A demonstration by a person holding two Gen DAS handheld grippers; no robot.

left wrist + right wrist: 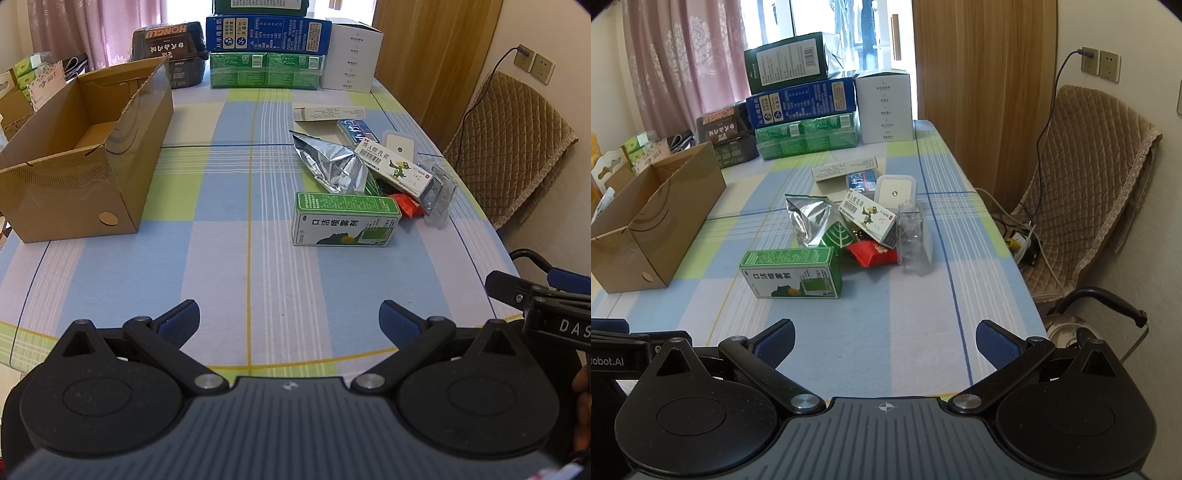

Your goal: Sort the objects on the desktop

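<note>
A pile of small items lies right of centre on the checked tablecloth: a green and white spray box (345, 219) (792, 273) nearest me, a crumpled silver foil bag (330, 164) (810, 218), a white ointment box (393, 166) (868, 214), a red packet (873, 253), a clear plastic blister (912, 236) and a white lidded container (895, 190). An open cardboard box (79, 147) (646, 218) stands at the left. My left gripper (290, 321) and right gripper (884, 341) both hover open over the near cloth, nothing between their fingers.
Stacked cartons, a blue one (267, 33) (801, 101) among them, and a white box (351, 55) (884, 110) line the table's far edge. A padded chair (1086, 184) stands off the right side, with cables and a power strip (1023, 240) on the floor.
</note>
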